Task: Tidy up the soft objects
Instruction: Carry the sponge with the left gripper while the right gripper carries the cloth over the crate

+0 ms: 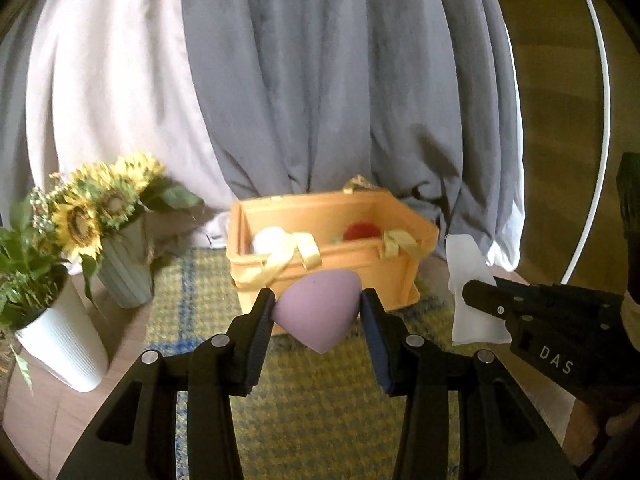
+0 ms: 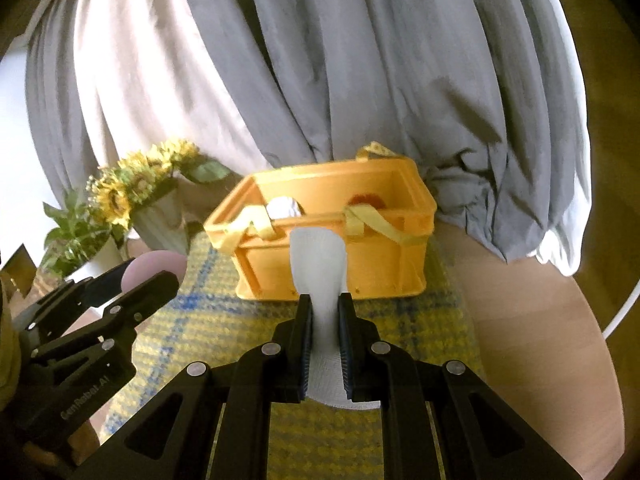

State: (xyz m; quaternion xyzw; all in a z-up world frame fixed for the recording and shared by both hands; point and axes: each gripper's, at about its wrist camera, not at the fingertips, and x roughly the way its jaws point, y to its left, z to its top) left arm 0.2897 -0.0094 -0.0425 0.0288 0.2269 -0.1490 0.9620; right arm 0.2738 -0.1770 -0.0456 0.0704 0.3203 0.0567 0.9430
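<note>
My left gripper [image 1: 318,304] is shut on a purple teardrop sponge [image 1: 316,312] and holds it above the mat, in front of the orange crate [image 1: 332,272]. The sponge also shows in the right wrist view [image 2: 154,266]. My right gripper [image 2: 325,308] is shut on a white sock [image 2: 318,264] that stands up between the fingers, in front of the crate [image 2: 332,268]. In the left wrist view the right gripper [image 1: 470,292] holds the sock [image 1: 470,300] at the right. Inside the crate lie a white soft item [image 1: 270,240] and a red one [image 1: 360,232].
A yellow and blue woven mat [image 1: 320,408] covers the wooden table [image 2: 532,340]. A vase of sunflowers [image 1: 120,264] and a white potted plant [image 1: 64,340] stand at the left. Grey and white curtains [image 1: 320,80] hang behind the crate. Yellow straps [image 2: 372,220] drape over the crate's rim.
</note>
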